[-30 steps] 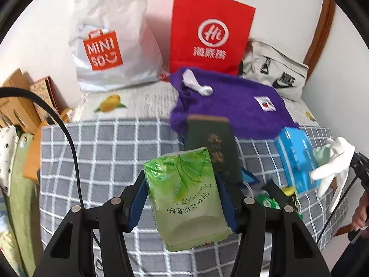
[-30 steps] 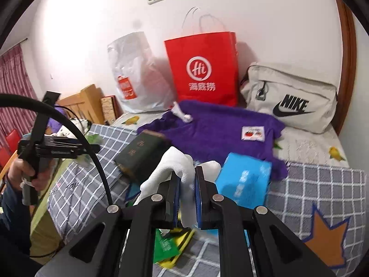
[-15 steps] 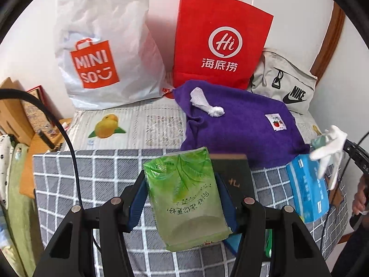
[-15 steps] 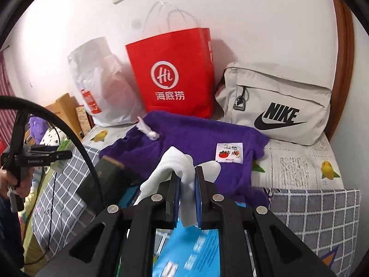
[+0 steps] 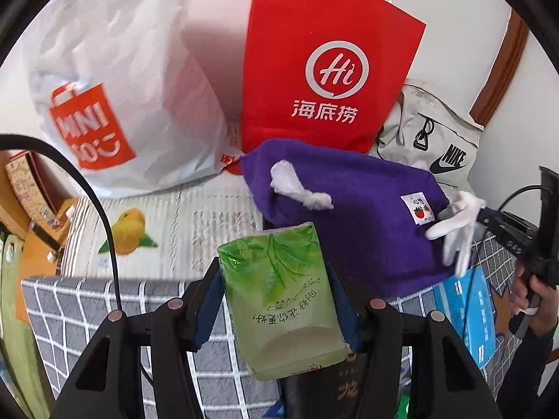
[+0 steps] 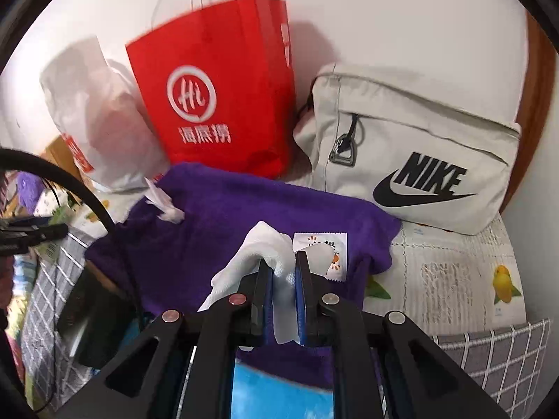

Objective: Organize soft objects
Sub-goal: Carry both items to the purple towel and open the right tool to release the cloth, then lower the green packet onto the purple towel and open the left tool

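A: We begin at our left gripper [image 5: 276, 300]. What sits between the fingers?

B: A green tissue pack [image 5: 279, 300], clamped on both sides by the blue pads, standing nearly upright. It bears a leaf print and a line of dark Chinese script we cannot read with confidence. Below it is a dark box [image 5: 344, 384] with gold characters.

A: And our right gripper [image 6: 283, 279]?

B: Clenched tight on a white glove [image 6: 265, 258]; the cloth bunches up above the fingertips and a strip hangs down between them. From the left wrist view we see that glove [image 5: 457, 223] dangling over the edge of the purple towel [image 5: 367, 230].

A: What lies beyond?

B: The purple towel spreads over the bed and carries a small white label [image 6: 325, 255] with a strawberry picture and tiny writing too small to read. A knotted white rag [image 5: 300, 188] rests on it. A blue tissue box [image 5: 468, 307] sits at the towel's near edge.

A: Against the wall?

B: A white plastic bag [image 5: 118, 104] printed MINISO on orange, a red paper bag [image 5: 325, 70] with a round "Hi" logo above 海底捞, and a beige bag [image 6: 419, 146] marked NIKE with the swoosh. Under us is a grey checked blanket [image 5: 70, 314], meeting a sheet with printed yellow fruit [image 5: 129, 227].
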`<state>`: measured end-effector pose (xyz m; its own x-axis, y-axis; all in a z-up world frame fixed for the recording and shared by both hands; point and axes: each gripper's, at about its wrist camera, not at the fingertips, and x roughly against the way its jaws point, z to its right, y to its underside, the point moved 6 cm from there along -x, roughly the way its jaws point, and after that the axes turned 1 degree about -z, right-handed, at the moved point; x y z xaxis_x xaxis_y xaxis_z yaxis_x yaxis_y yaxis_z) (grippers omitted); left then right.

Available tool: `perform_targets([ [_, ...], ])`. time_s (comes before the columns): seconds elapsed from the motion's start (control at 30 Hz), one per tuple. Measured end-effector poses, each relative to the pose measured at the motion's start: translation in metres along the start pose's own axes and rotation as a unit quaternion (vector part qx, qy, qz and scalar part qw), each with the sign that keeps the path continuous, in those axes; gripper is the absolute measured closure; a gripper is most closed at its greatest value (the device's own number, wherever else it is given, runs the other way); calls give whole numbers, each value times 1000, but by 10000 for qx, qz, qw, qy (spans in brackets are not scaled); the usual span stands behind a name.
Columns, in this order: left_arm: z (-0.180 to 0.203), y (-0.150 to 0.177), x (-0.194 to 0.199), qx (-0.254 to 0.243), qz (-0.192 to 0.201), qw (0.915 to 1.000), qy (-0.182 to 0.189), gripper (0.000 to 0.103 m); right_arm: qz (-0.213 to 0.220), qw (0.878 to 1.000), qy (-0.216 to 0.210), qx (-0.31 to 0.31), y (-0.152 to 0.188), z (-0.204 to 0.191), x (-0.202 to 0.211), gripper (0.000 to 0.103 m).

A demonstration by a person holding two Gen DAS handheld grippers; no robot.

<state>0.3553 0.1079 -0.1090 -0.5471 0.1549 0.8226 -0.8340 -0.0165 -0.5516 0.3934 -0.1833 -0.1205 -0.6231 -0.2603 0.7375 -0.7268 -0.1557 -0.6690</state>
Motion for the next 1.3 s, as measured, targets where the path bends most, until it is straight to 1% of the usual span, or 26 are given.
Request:
perform_targets([
  [0.03, 1, -4, -3, -9, 0, 10000, 13, 48, -61, 10000, 66, 6, -2, 2, -8, 91],
  [0.1, 3, -10, -8, 16, -4, 10000, 44, 48, -200, 9998, 67, 0, -3, 2, -21, 91],
  [0.2, 5, -15, -16, 7, -39, 10000, 86, 48, -459, 9988, 194, 36, 1, 5, -40, 91],
  [0.33, 11, -19, -29, -49, -164, 9998, 141, 48, -610, 9981, 38, 53, 8, 4, -48, 90],
  [0.43, 17, -22, -41, -128, -330, 9992, 186, 48, -654, 9975, 99, 233, 13, -1, -51, 88],
  [0.57, 26, -25, -54, -209, -416, 9987, 185, 48, -727, 9972, -111, 146, 19, -1, -54, 88],
  [0.67, 33, -27, -65, -260, -529, 9980, 236, 48, -790, 9967, -142, 124, 22, 1, -57, 83],
  [0.73, 39, -29, -72, -297, -591, 9975, 243, 48, -832, 9962, -198, 143, 25, 1, -56, 74],
  [0.77, 41, -29, -75, -322, -627, 9972, 242, 48, -821, 9963, -214, 164, 27, 1, -53, 72],
  [0.83, 47, -30, -83, -406, -742, 9961, 243, 47, -761, 9961, -290, 326, 28, 0, -46, 55],
  [0.9, 52, -30, -92, -484, -848, 9950, 202, 47, -606, 9970, -188, 450, 28, 1, -38, 49],
  [1.0, 58, -27, -102, -610, -990, 9931, 134, 47, -519, 9976, -163, 429, 28, 4, -30, 49],
  [1.07, 59, -26, -108, -616, -1049, 9926, 27, 47, -471, 9982, -204, 316, 27, 9, -25, 49],
  [1.23, 59, -26, -116, -591, -1164, 9914, -38, 47, -324, 9992, -211, 95, 23, 17, -13, 49],
  [1.3, 58, -27, -118, -552, -1208, 9911, -83, 42, -247, 9993, -250, 123, 22, 14, -7, 49],
])
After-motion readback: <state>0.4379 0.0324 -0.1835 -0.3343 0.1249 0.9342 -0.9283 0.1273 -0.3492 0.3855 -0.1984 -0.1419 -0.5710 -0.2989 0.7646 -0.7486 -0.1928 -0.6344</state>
